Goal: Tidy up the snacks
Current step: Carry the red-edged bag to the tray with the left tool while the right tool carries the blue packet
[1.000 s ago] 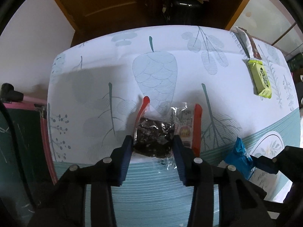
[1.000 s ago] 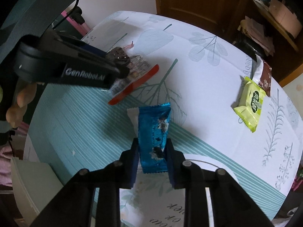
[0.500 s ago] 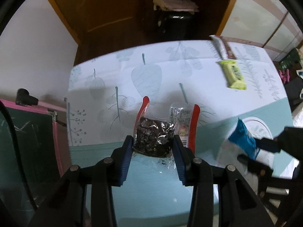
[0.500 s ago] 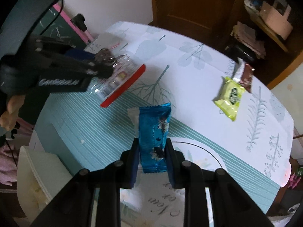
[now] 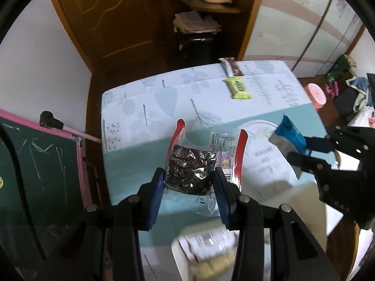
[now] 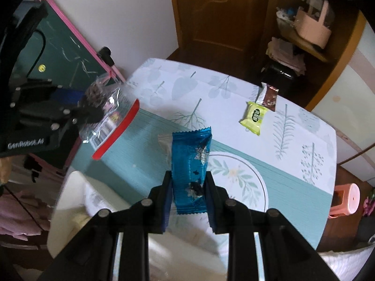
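Note:
My left gripper (image 5: 189, 182) is shut on a clear, red-edged bag of dark snack (image 5: 191, 168) and holds it high above the table's near edge. It also shows in the right wrist view (image 6: 110, 114). My right gripper (image 6: 188, 188) is shut on a blue snack packet (image 6: 191, 164), also lifted; the packet shows in the left wrist view (image 5: 290, 137). A yellow-green packet (image 6: 254, 117) and a brown-and-white packet (image 6: 269, 96) lie together at the table's far side.
The table (image 6: 293, 182) has a leaf-print and teal cloth. A white container (image 5: 206, 253) with packets in it sits below the left gripper, blurred. A green chalkboard (image 5: 42, 164) stands at the left. A pink stool (image 6: 344, 199) stands at the right.
Both grippers have risen and pulled back from the table with their packets. The table looks smaller, and the white container has come into view below.

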Demonstrator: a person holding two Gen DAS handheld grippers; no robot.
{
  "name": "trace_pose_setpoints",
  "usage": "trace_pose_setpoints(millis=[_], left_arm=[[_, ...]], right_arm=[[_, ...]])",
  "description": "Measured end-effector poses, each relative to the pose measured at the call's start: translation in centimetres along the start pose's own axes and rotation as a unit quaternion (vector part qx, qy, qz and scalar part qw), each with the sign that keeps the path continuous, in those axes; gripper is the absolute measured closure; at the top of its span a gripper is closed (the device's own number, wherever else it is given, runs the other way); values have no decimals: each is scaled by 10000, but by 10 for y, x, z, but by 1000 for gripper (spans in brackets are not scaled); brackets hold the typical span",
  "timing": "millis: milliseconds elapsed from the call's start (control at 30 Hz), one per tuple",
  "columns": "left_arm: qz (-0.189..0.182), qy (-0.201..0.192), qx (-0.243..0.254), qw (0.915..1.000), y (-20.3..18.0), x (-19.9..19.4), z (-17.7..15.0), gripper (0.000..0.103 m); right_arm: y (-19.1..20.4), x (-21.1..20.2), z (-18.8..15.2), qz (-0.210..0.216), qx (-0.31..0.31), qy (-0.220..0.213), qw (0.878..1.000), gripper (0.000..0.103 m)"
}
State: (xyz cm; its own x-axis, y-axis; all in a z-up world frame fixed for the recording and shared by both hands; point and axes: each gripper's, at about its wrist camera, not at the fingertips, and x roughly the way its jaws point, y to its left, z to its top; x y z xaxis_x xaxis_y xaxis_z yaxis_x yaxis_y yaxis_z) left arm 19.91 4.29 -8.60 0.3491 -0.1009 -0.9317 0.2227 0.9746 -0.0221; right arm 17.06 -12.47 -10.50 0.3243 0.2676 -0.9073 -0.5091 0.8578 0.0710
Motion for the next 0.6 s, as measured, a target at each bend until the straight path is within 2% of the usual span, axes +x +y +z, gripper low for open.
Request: trace_pose_setpoints(millis=[267, 600], left_arm=[[-273, -158, 171, 9994, -24, -60, -59, 63], [-322, -302, 602, 9972, -54, -83, -120, 63]], right_arm=[[35, -67, -36, -27, 129, -360, 9993, 78], [71, -109, -87, 72, 640, -551, 9964, 78]])
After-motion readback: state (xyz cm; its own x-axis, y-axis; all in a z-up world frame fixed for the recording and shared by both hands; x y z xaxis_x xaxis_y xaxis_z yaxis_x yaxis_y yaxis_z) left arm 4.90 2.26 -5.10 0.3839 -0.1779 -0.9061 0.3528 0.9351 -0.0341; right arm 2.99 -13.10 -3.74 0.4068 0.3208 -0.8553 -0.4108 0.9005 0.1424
